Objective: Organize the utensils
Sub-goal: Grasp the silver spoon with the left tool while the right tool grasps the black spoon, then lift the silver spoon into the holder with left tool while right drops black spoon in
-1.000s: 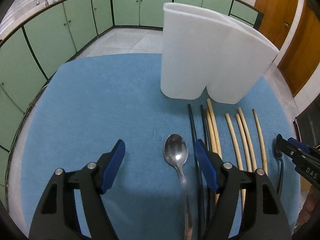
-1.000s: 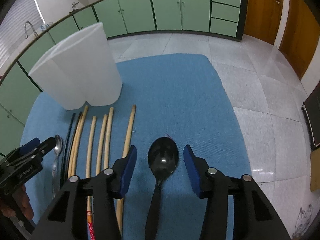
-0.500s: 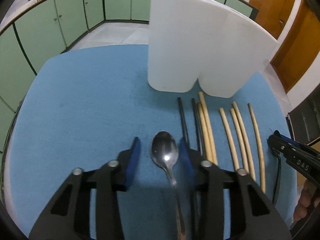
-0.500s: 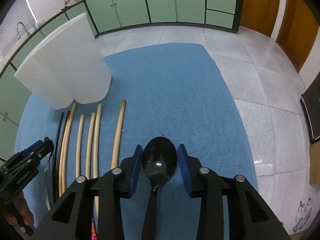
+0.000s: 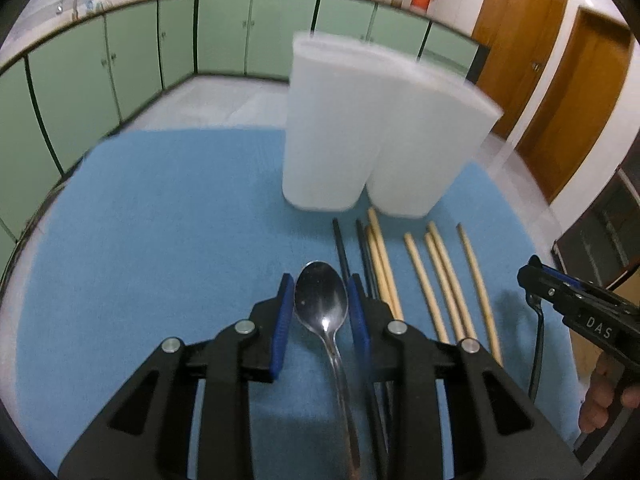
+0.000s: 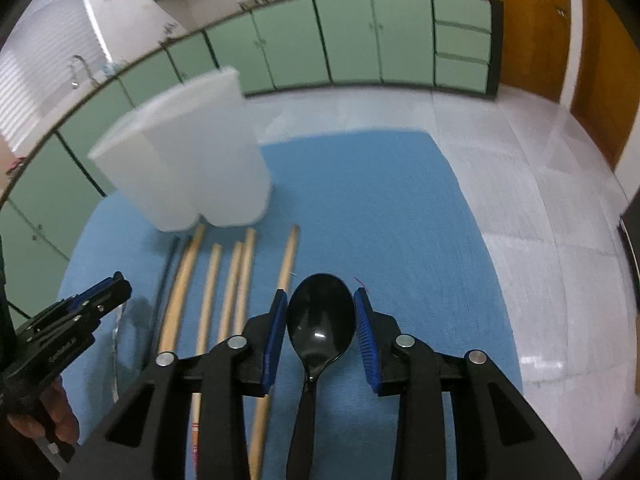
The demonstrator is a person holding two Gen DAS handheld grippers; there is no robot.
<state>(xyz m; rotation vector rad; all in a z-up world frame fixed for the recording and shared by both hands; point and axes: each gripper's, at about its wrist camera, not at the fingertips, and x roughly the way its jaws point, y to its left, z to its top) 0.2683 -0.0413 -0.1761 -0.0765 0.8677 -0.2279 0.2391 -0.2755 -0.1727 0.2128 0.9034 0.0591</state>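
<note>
In the left wrist view my left gripper (image 5: 320,278) has its jaws closing on the bowl of a metal spoon (image 5: 322,304), whose handle runs back under the gripper. The blue pads (image 5: 283,316) touch the bowl's sides. My right gripper (image 6: 321,293) is shut on the bowl of a black spoon (image 6: 320,328), with its pads on both sides. A white two-compartment holder (image 5: 360,140) stands upright on the blue mat (image 5: 160,240), beyond both grippers. Wooden chopsticks (image 5: 440,280) and black chopsticks (image 5: 342,248) lie on the mat between the grippers.
Green cabinets (image 5: 120,72) line the far wall and wooden doors (image 5: 540,60) stand at the right. White floor tiles (image 6: 520,200) show past the mat's right edge. A person's hand (image 6: 44,416) holds the left gripper (image 6: 120,284) at the left of the right wrist view.
Both grippers' jaws have narrowed onto the spoon bowls, the left one from wide open. Both views have tipped upward, showing more of the cabinets and the holder.
</note>
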